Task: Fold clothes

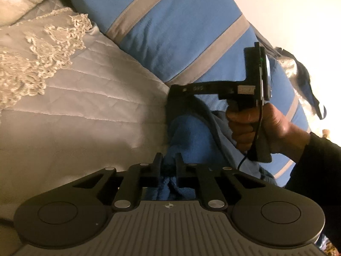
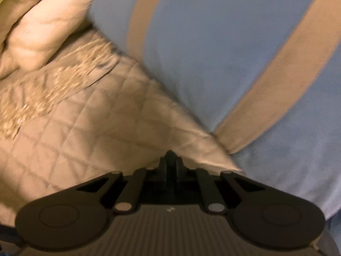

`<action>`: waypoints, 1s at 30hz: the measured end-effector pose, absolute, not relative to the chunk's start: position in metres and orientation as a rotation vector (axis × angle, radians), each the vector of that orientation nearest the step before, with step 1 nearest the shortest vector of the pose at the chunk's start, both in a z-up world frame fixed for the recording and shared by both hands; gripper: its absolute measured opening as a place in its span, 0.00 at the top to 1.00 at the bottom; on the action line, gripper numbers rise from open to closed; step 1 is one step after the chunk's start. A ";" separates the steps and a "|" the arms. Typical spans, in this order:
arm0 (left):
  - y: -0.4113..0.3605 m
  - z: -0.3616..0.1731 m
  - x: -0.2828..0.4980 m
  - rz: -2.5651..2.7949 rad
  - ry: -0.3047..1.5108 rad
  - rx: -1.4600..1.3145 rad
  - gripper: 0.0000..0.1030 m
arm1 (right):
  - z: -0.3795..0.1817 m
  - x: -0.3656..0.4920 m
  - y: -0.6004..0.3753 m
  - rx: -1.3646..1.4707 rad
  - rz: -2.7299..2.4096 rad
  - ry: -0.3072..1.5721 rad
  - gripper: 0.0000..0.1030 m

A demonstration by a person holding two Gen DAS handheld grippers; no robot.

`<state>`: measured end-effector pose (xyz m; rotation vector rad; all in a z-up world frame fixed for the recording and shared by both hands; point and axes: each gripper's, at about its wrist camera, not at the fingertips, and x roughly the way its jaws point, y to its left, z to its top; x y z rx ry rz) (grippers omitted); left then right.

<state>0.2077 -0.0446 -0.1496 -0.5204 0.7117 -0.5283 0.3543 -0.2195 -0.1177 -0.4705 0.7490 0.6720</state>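
Blue cloth (image 1: 170,183) is pinched by the left gripper (image 1: 168,160), while the right gripper (image 2: 170,160) is pressed together over the quilt (image 2: 85,128).

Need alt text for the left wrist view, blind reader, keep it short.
The left tongs are shut on a bunched fold of a blue garment with grey stripes, which lies across a pale quilted bedspread. To the right, a hand in a dark sleeve holds the right tongs low against the same blue cloth; whether they grip it is hidden.

Left claw (image 1: 169,160) pinching bunched blue garment (image 1: 183,132)
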 end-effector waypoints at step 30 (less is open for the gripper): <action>-0.086 -0.009 0.155 -0.298 0.717 -0.053 0.16 | -0.004 0.219 -0.375 -0.355 0.255 0.664 0.00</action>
